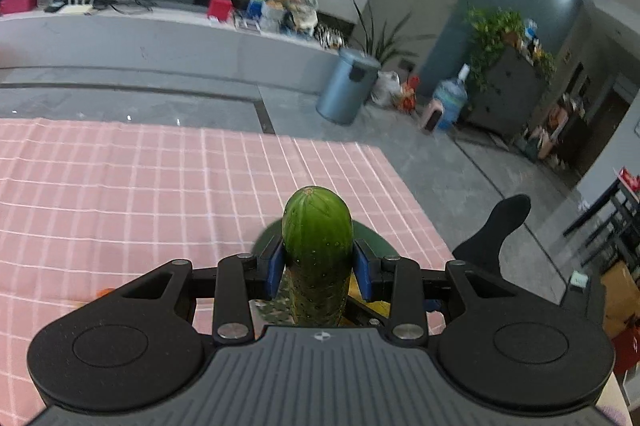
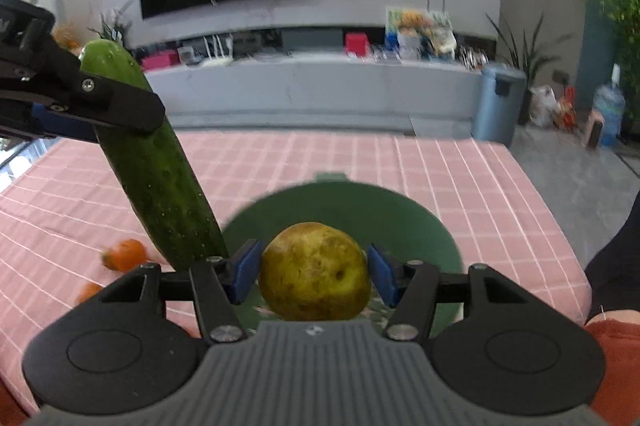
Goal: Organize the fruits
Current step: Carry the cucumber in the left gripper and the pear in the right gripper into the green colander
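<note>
My left gripper (image 1: 318, 266) is shut on a green cucumber (image 1: 317, 238) and holds it tilted above the table; the cucumber also shows in the right wrist view (image 2: 160, 166), with the left gripper's finger (image 2: 100, 106) across it. My right gripper (image 2: 314, 272) is shut on a yellow-green pear (image 2: 314, 272), held over a green bowl (image 2: 360, 210). The bowl's rim (image 1: 376, 238) shows behind the cucumber in the left wrist view. Two small orange fruits (image 2: 126, 255) lie on the pink checked cloth left of the bowl.
The table wears a pink checked cloth (image 1: 140, 194); its far edge and right edge drop to a grey floor. A grey bin (image 1: 346, 86) and a water jug (image 1: 450, 102) stand on the floor beyond. A person's dark sleeve (image 2: 616, 250) is at the right.
</note>
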